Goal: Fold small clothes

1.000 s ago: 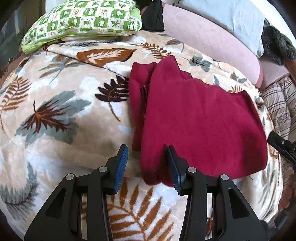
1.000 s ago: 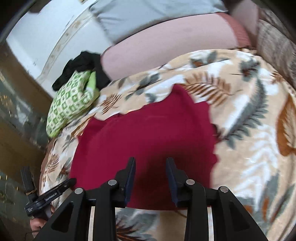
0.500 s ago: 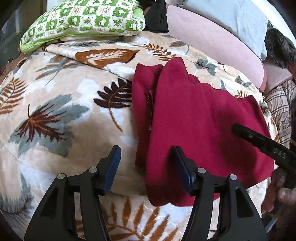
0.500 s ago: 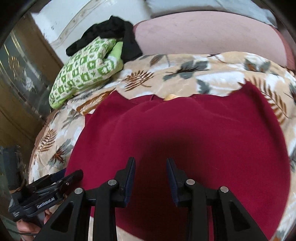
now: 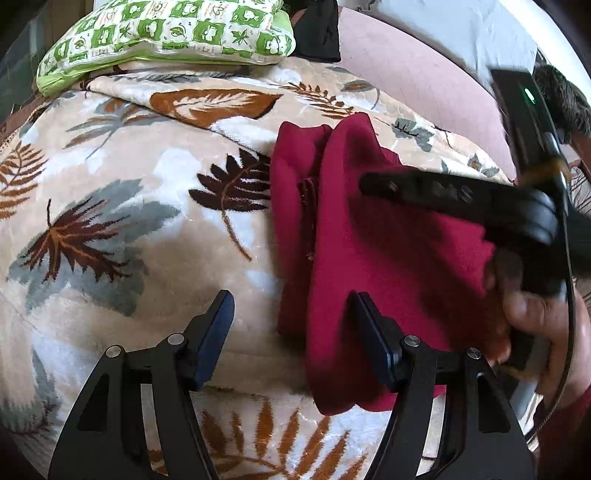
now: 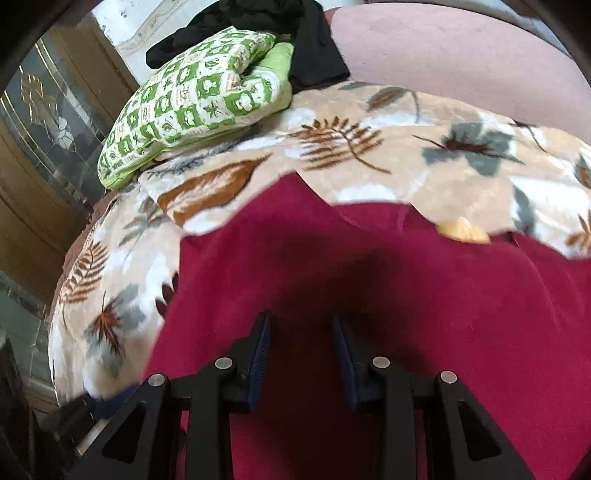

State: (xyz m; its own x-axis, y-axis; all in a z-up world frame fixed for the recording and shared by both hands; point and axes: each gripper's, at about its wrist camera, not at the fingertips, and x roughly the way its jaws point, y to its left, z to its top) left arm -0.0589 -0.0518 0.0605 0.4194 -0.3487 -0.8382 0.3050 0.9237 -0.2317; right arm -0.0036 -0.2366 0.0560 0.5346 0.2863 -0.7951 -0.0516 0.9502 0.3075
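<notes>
A dark red garment (image 5: 376,251) lies folded on a leaf-patterned blanket (image 5: 122,206), with a narrower layer showing along its left side. My left gripper (image 5: 291,343) is wide open; its jaws straddle the garment's near left edge just above the blanket. My right gripper (image 6: 300,349) is open and hovers low over the middle of the red cloth (image 6: 424,314), casting a shadow on it. It shows in the left wrist view (image 5: 461,199) reaching in over the garment from the right, with the hand that holds it.
A green-and-white patterned pillow (image 5: 170,33) and a black cloth (image 5: 317,33) lie at the far end of the blanket. A pink cushion (image 5: 417,70) runs behind. A wood and glass door (image 6: 44,147) stands to the left.
My left gripper has opened wider and drawn back a little. My right gripper has moved in from the right edge over the middle of the garment.
</notes>
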